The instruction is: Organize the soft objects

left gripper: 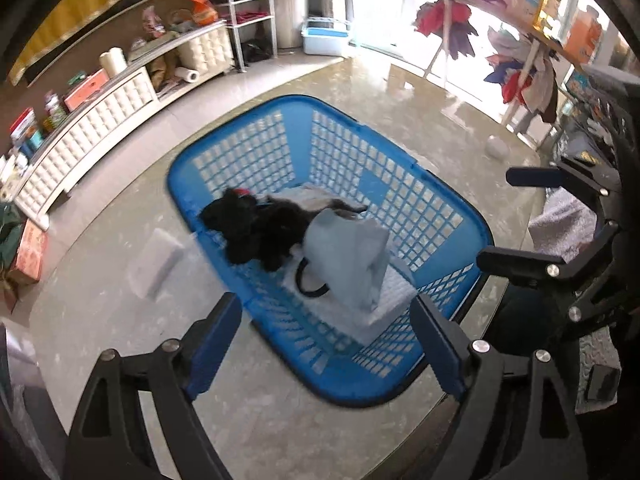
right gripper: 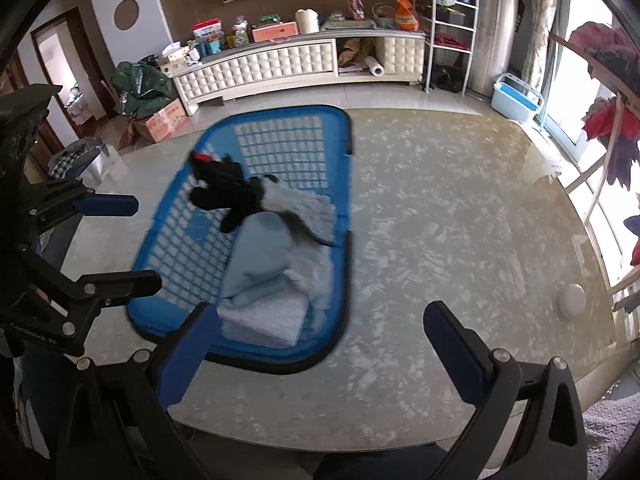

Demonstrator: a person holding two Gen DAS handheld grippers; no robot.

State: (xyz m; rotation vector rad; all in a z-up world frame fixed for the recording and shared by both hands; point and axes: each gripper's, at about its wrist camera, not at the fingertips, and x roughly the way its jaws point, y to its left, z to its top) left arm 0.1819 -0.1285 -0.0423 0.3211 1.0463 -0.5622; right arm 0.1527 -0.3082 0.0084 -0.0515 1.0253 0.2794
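- Two hand-held grippers hang over a glossy marbled counter (right gripper: 440, 208), both tilted downward; each has blue pads on black fingers.
- Left hand-held gripper (left gripper: 326, 344): jaws wide apart, nothing between the pads; it sits above the near end of the basket (left gripper: 400, 200), touching nothing.
- Right hand-held gripper (right gripper: 322, 336): jaws also wide apart and empty; it hangs over the basket's near right corner and the bare counter beside it.
- Each gripper shows in the other's view: the right one at the right edge of the left view, the left one at the left edge of the right view; both look spread.
- The basket is blue plastic with lattice walls; it stands on the counter, and all the soft things lie inside it.
- Black plush (left gripper: 248, 228), with a small red spot at its far end, lies across the basket's middle; a black and white furry piece (right gripper: 288, 200) lies just beside it, touching.
- Pale blue cloth (left gripper: 352, 256) lies bunched on a folded white towel (left gripper: 384, 308) at the near end; a black ring (left gripper: 310, 280) rests at the cloth's edge.
- White round object (right gripper: 572, 300) sits on the counter well apart from the basket, to the right.
- Long white cabinet (right gripper: 280, 64) stands along the far wall; its top is crowded with boxes and jars.
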